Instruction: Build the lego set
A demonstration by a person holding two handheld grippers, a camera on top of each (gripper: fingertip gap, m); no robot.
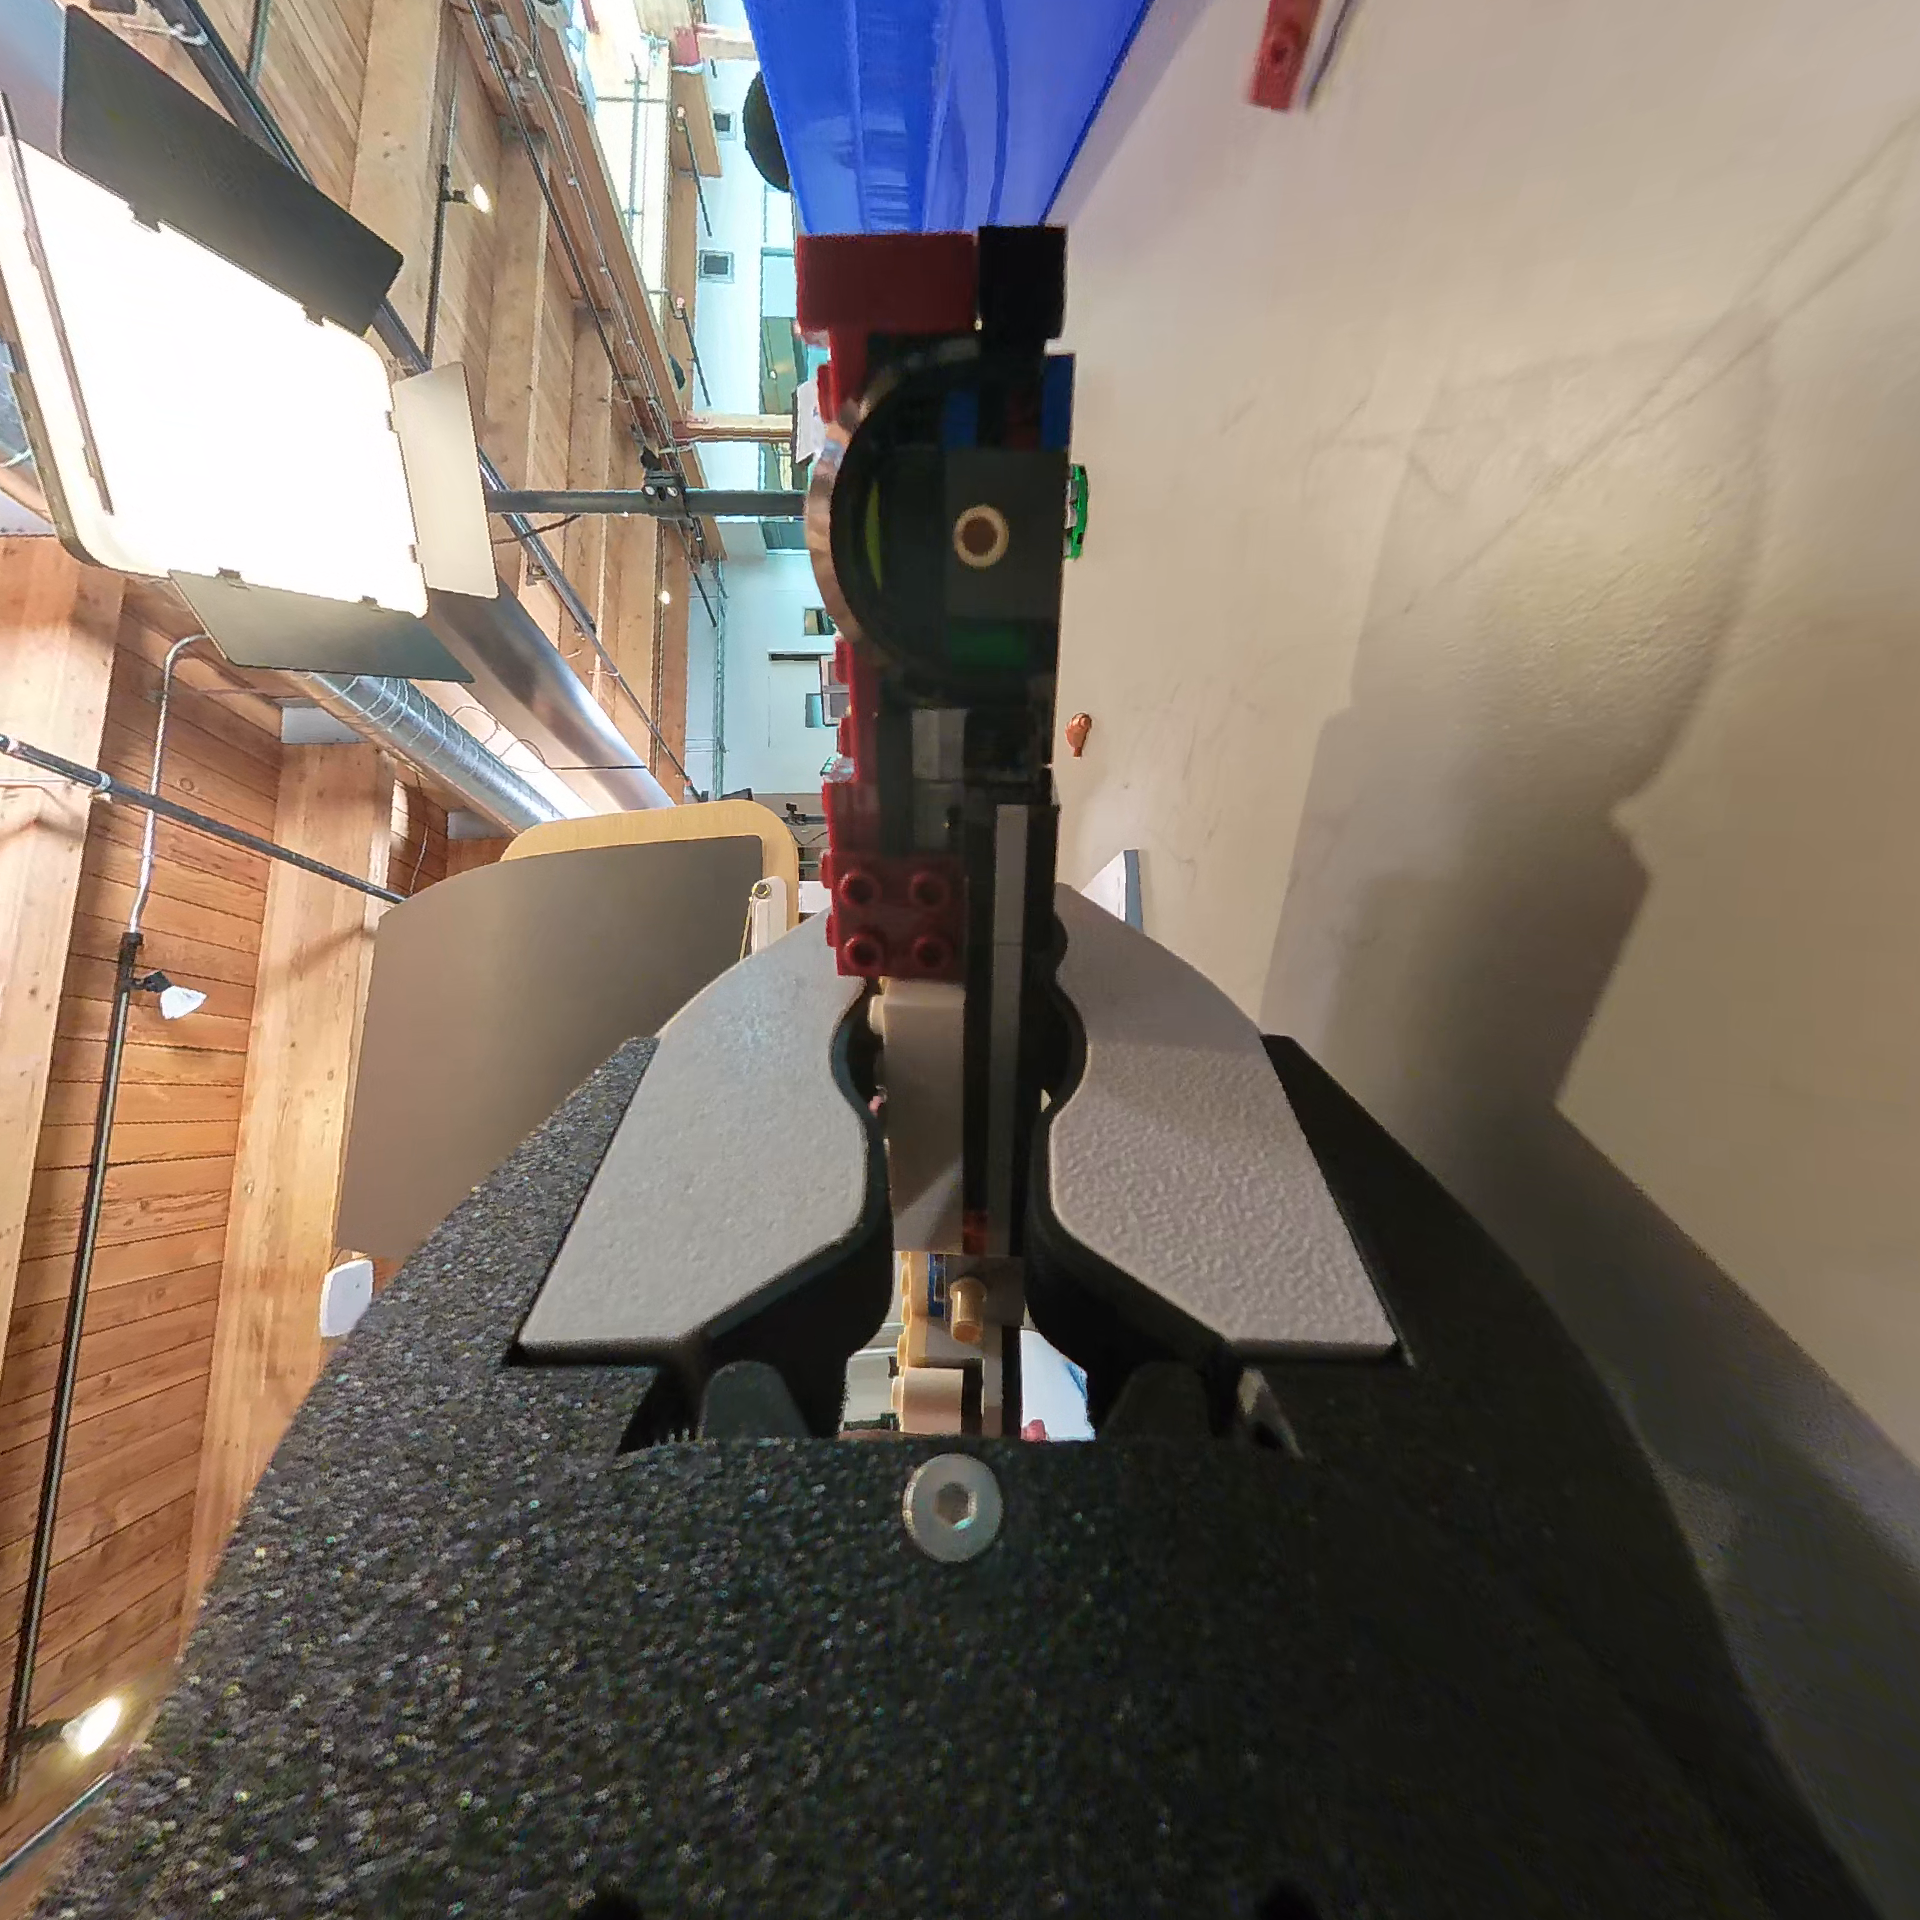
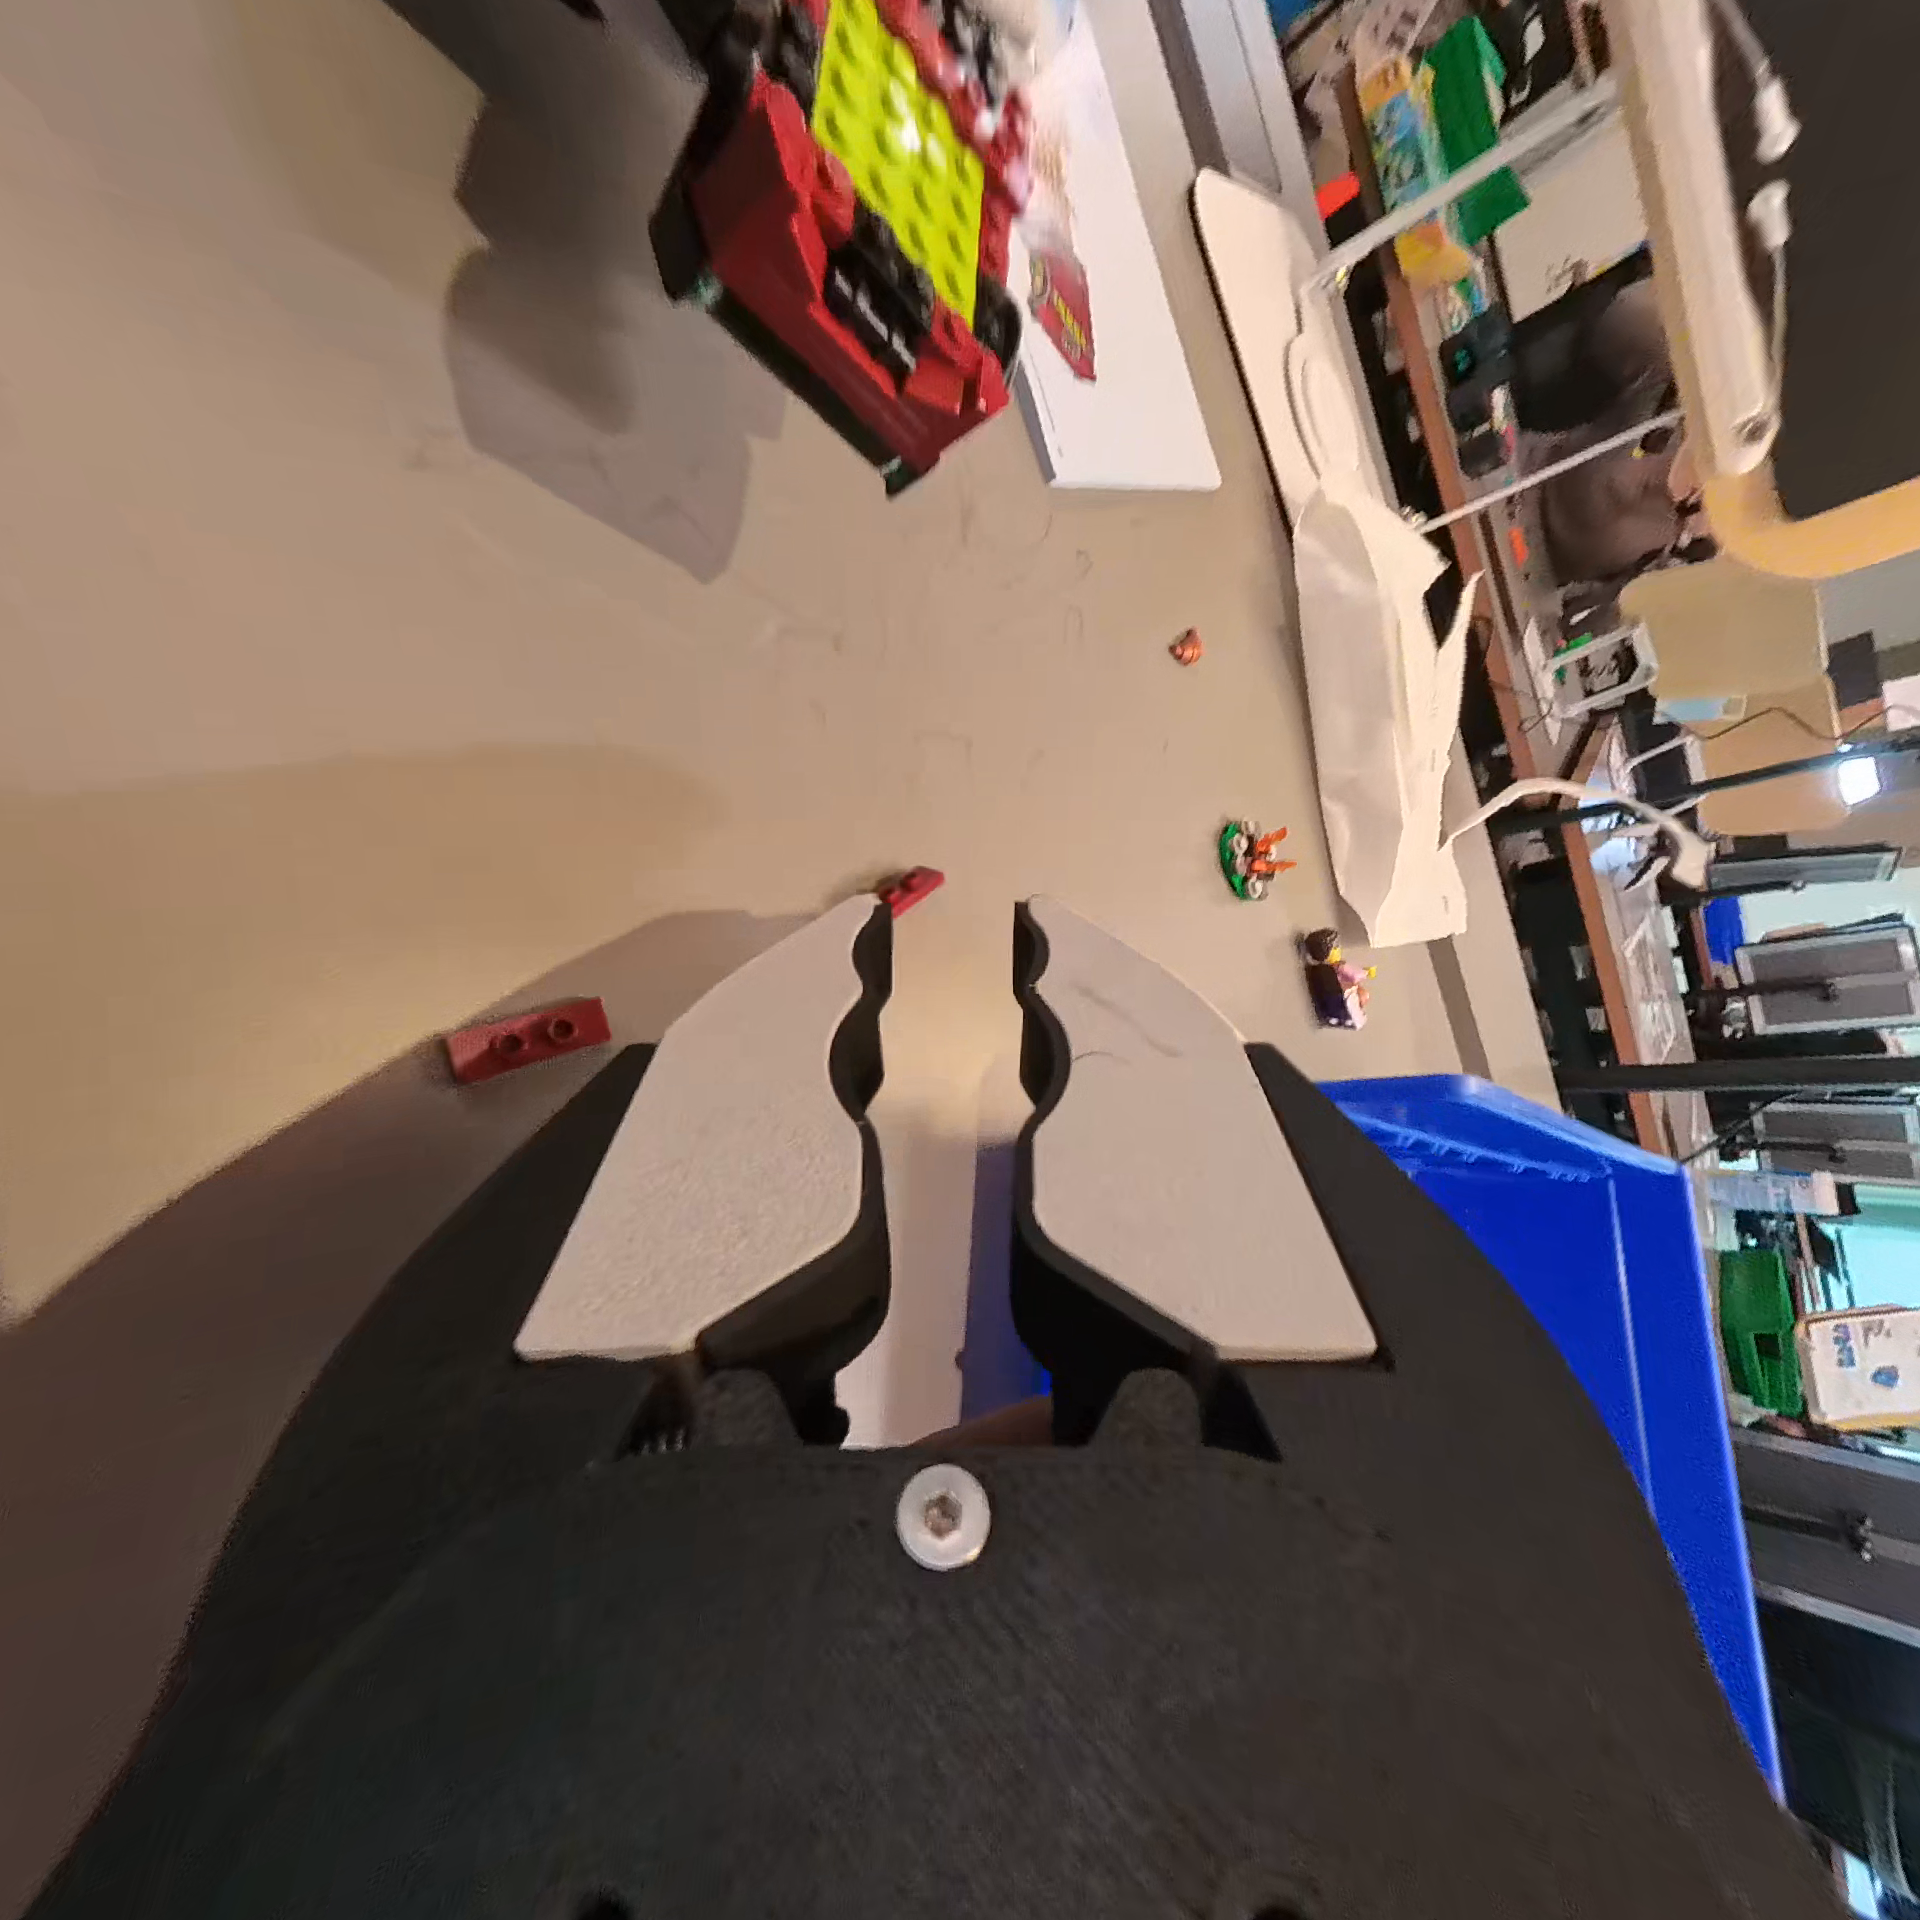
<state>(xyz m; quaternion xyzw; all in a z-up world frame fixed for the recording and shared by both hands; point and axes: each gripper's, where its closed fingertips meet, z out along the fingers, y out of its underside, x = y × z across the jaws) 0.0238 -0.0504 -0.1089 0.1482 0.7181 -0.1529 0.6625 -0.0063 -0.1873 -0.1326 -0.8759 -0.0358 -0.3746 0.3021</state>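
Left gripper (image 1: 961, 987) was clamped on a toy brick model (image 1: 940, 582): dark red and black bricks, a black wheel with a tan hub, grey plates running back between the fingers (image 1: 748, 1122). Both pads pressed its sides. The model filled the centre of the left wrist view and blocked most of what lay ahead. To its right sat the beige table (image 1: 1455, 520); a small brown piece (image 1: 1078, 730) lay just beside the model, a blue bin (image 1: 914, 104) beyond its far end.

Right gripper (image 2: 953, 920) stood open, nothing between the pads. A small red plate (image 2: 912, 888) lay just off its left fingertip, a second red plate (image 2: 527, 1039) farther left. A green round piece (image 2: 1255, 857) and a minifigure (image 2: 1338, 980) lay to the right, well apart. The held model (image 2: 862, 229) hung ahead, above the table.
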